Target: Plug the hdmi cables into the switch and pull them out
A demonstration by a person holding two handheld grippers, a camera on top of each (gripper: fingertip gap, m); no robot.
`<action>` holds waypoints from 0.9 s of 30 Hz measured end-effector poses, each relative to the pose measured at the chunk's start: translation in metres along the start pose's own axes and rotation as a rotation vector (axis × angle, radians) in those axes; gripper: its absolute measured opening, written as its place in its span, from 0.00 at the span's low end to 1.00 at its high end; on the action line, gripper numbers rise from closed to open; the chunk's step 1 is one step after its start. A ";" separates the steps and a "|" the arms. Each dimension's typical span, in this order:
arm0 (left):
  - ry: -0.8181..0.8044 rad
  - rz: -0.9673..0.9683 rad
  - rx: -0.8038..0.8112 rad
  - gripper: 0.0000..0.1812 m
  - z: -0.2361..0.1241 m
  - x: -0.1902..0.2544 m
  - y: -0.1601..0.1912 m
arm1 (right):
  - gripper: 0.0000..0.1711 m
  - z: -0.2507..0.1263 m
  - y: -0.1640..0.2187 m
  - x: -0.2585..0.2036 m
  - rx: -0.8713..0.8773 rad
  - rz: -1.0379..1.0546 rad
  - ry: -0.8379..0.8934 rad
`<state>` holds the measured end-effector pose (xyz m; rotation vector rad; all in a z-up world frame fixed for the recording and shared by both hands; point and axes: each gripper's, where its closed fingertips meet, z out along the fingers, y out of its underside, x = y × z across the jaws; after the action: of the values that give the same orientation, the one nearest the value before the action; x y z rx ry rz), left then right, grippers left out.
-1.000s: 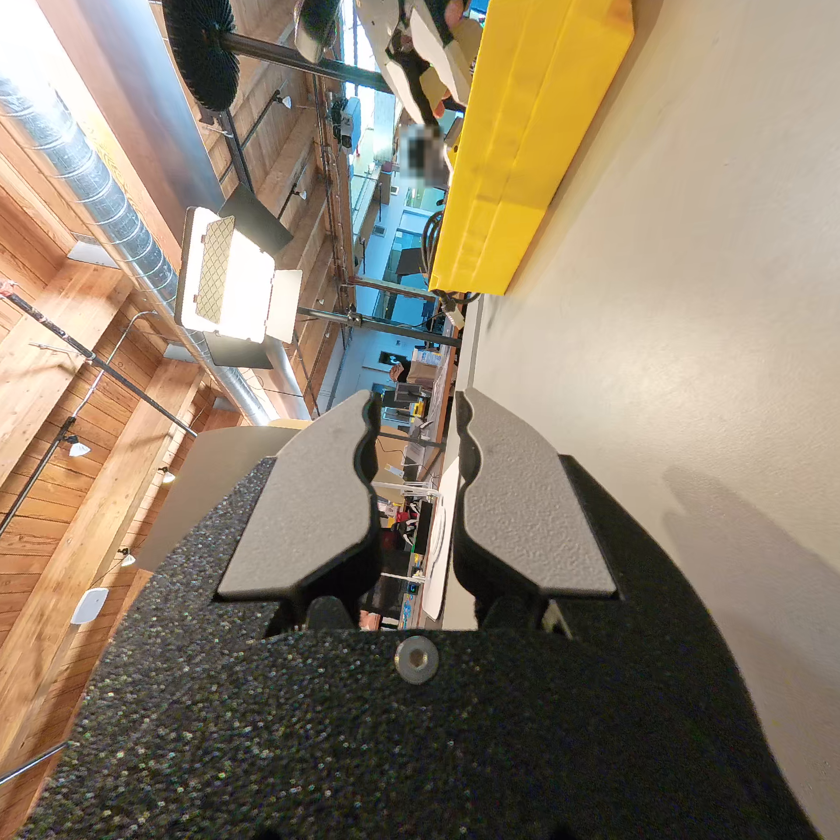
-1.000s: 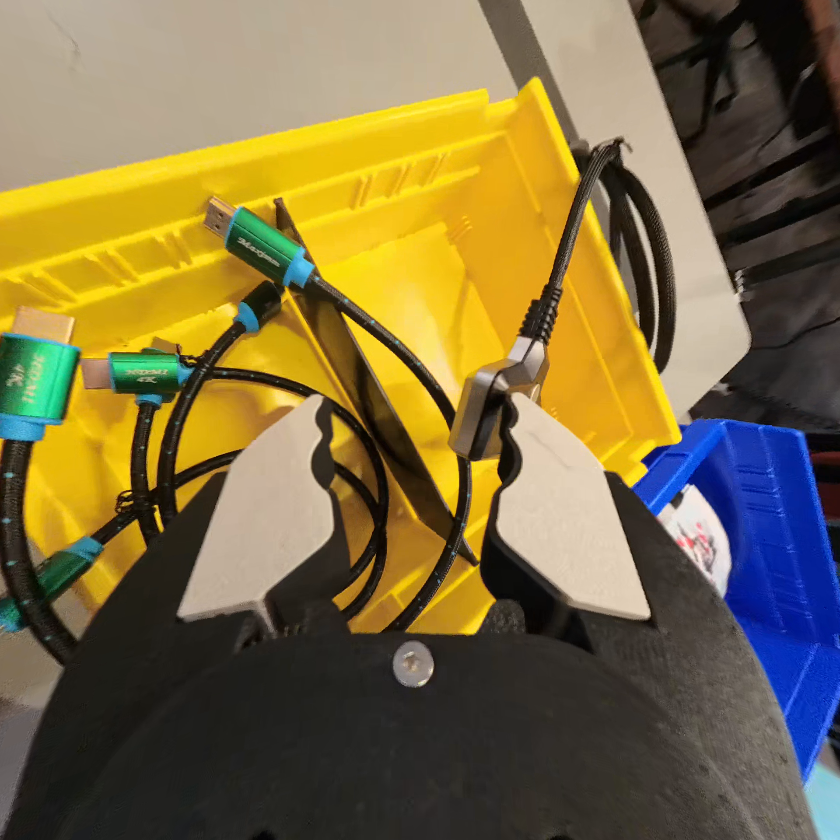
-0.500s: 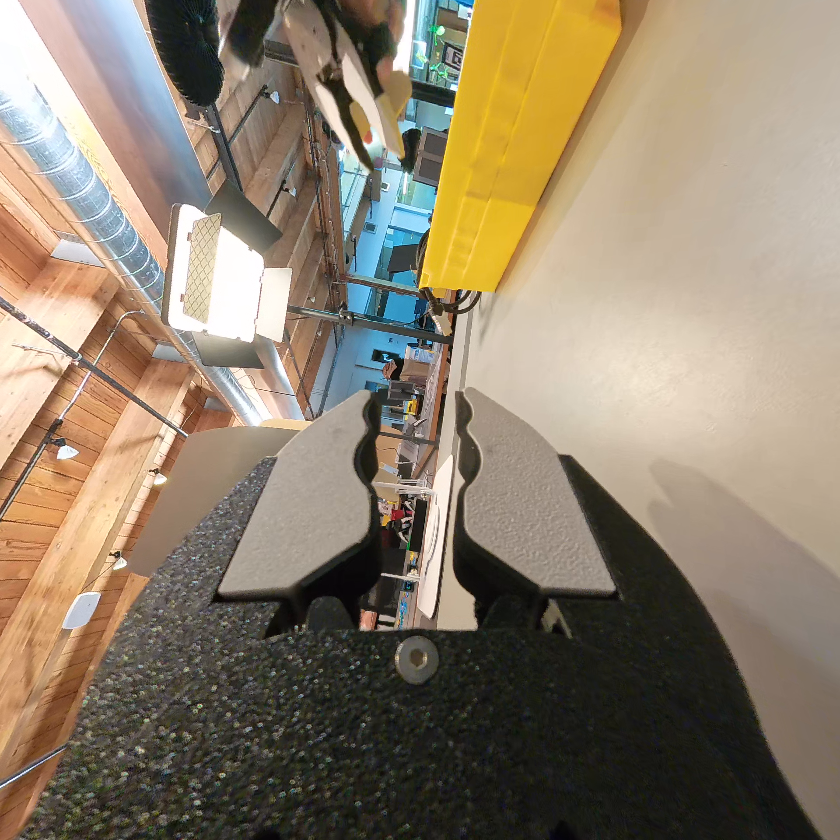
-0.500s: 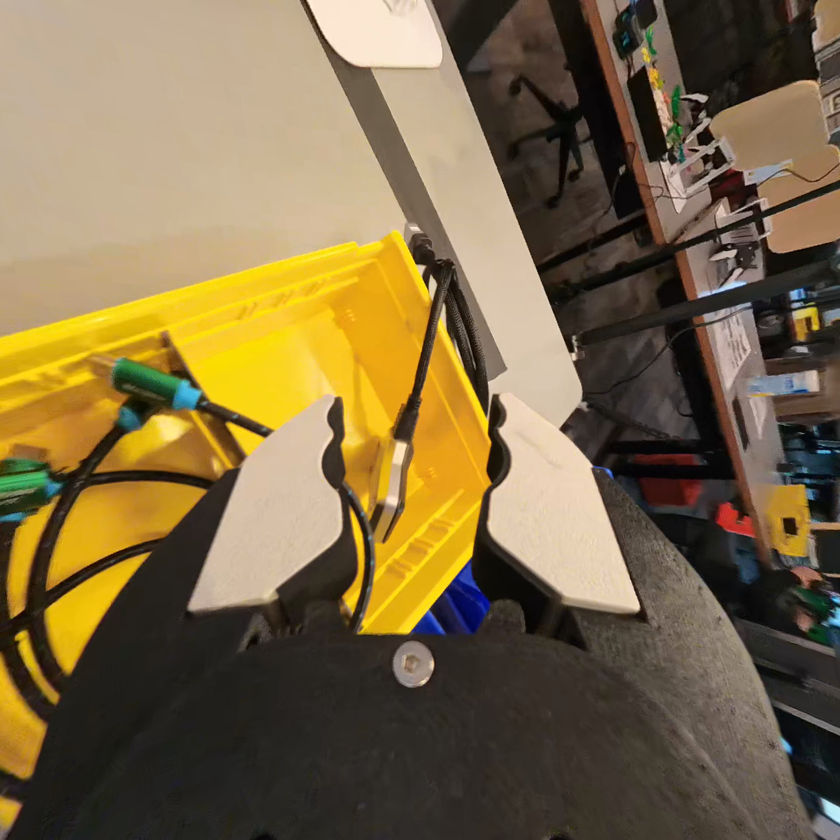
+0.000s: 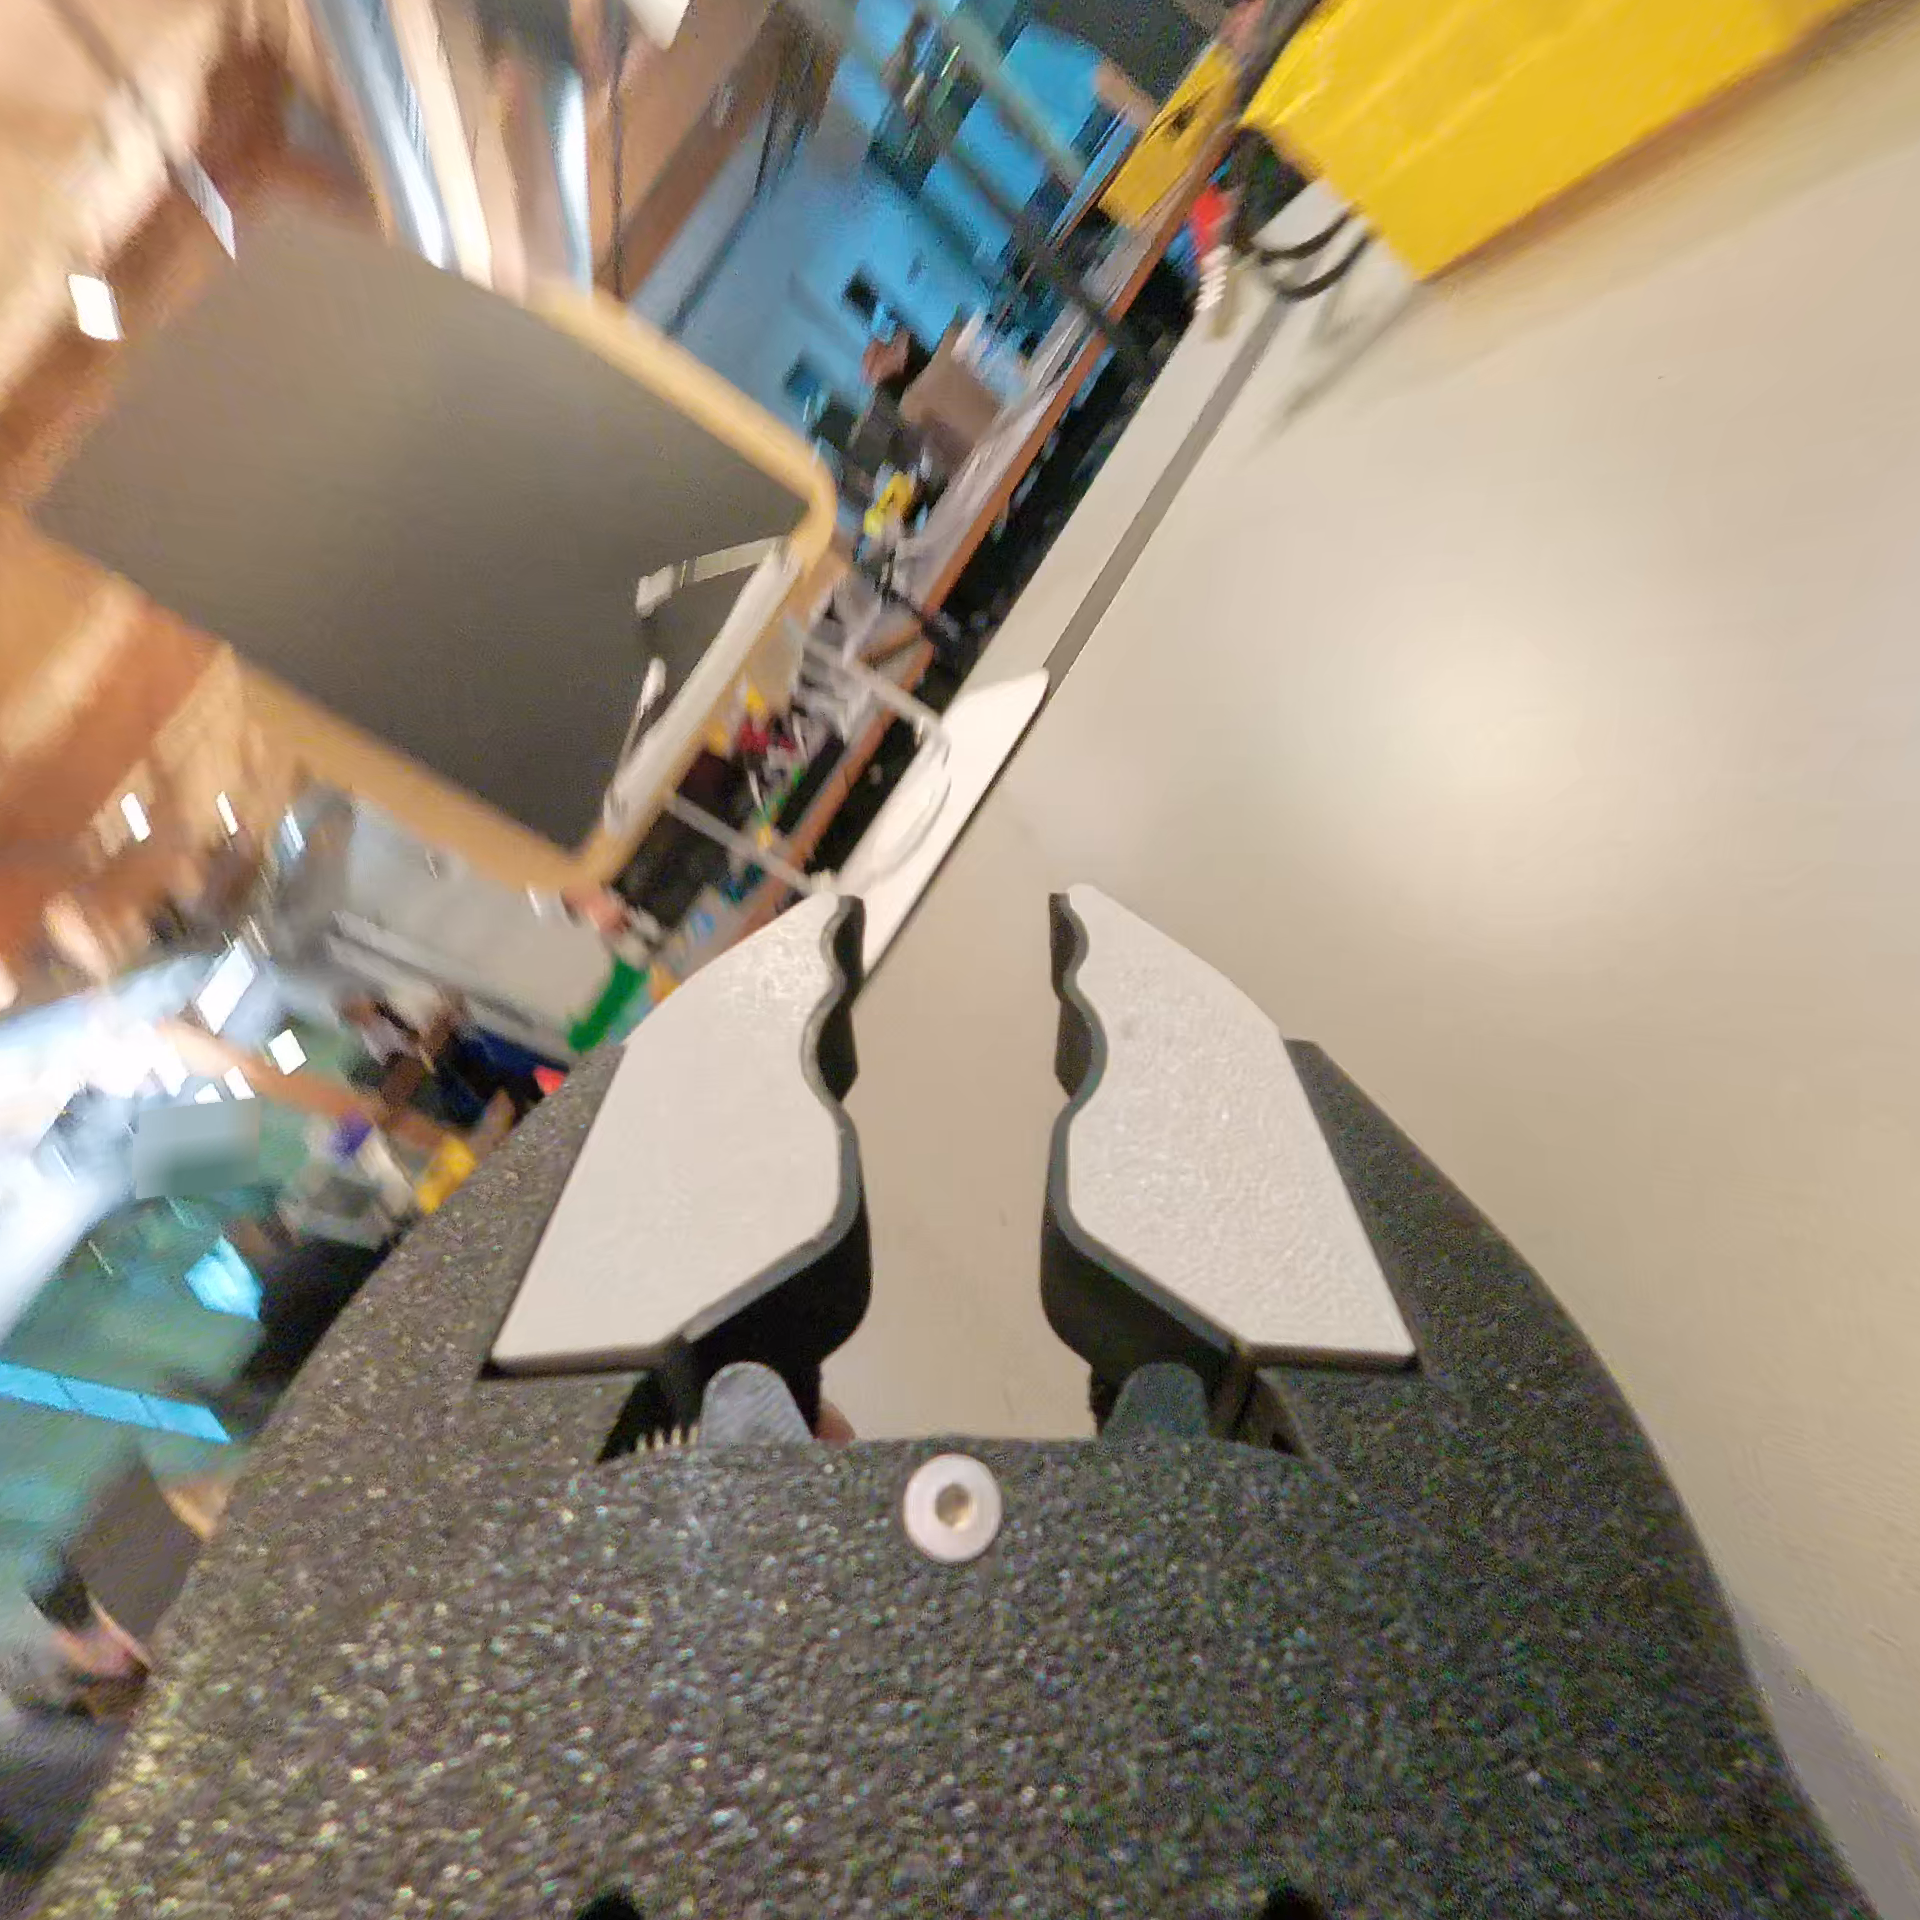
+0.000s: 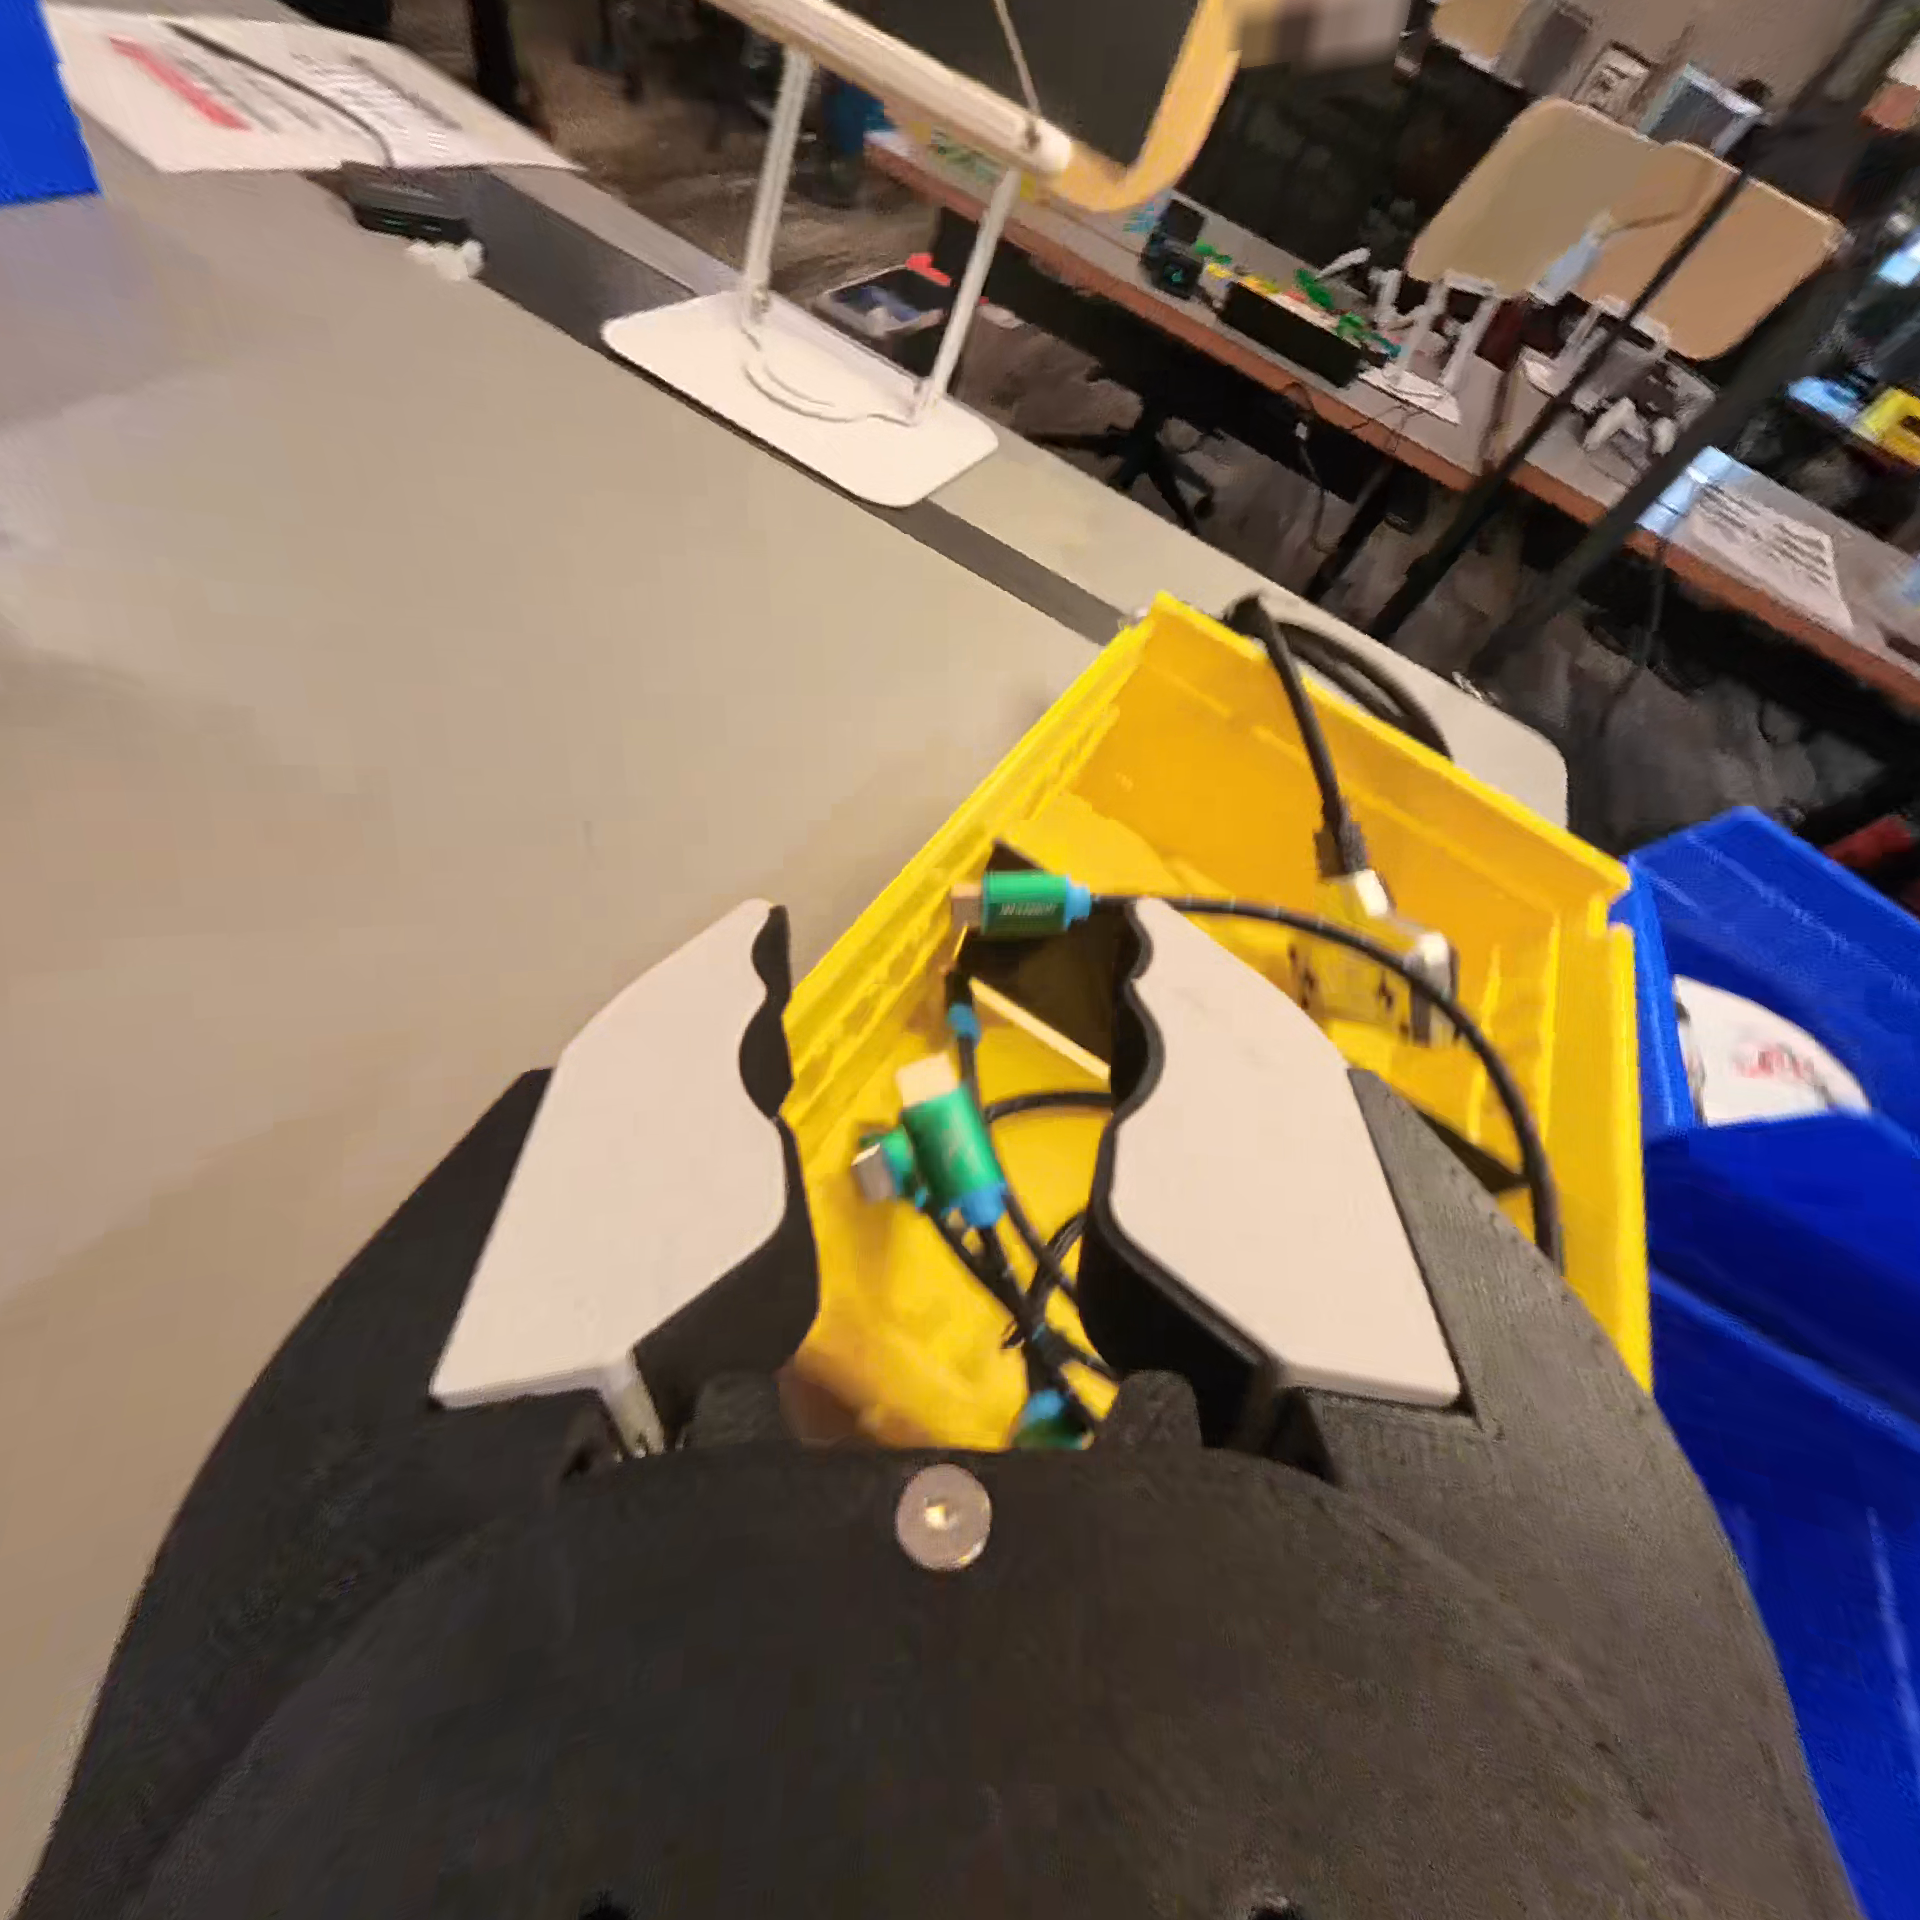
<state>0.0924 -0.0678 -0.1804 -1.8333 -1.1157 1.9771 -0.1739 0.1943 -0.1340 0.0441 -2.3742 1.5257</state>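
1. The right gripper (image 6: 951, 966) is hovering over the near corner of the yellow bin (image 6: 894, 940), its jaws standing wide apart and holding nothing.
2. The yellow bin is sitting on the pale worktop (image 6: 416, 665), at its far right corner, and a blue bin (image 6: 1787, 1226) is standing just beside the yellow bin on the right.
3. Several black braided hdmi cables (image 6: 1496, 1081) are lying coiled inside the yellow bin.
4. One green plug (image 6: 1023, 906) is resting against the yellow bin's left wall, higher up; two more green plugs (image 6: 951, 1153) are lying together lower in the yellow bin, showing between the right gripper's fingers.
5. A silver-grey block (image 6: 1382, 935) is lying deeper in the yellow bin toward its right wall, with a black cord running from it up over the back wall; whether this is the switch I cannot tell.
6. A white flat-footed stand (image 6: 800, 410) is sitting on the worktop, well behind the yellow bin to the left.
7. The left gripper (image 5: 951, 920) is hanging over bare worktop (image 5: 1455, 727), its jaws parted by a narrow gap and empty.
8. In the left wrist view the yellow bin (image 5: 1507, 114) is lying far off at the upper right, well apart from the left gripper; much of that view is blurred.
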 end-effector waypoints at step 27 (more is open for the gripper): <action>-0.346 -0.650 -0.641 0.03 -0.152 -0.079 0.166 | 0.09 0.034 0.070 -0.049 -0.123 -0.040 0.264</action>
<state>0.3025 -0.1738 -0.2183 -1.0797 -2.2990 1.6616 -0.1498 0.1876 -0.2224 -0.1300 -2.2360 1.2769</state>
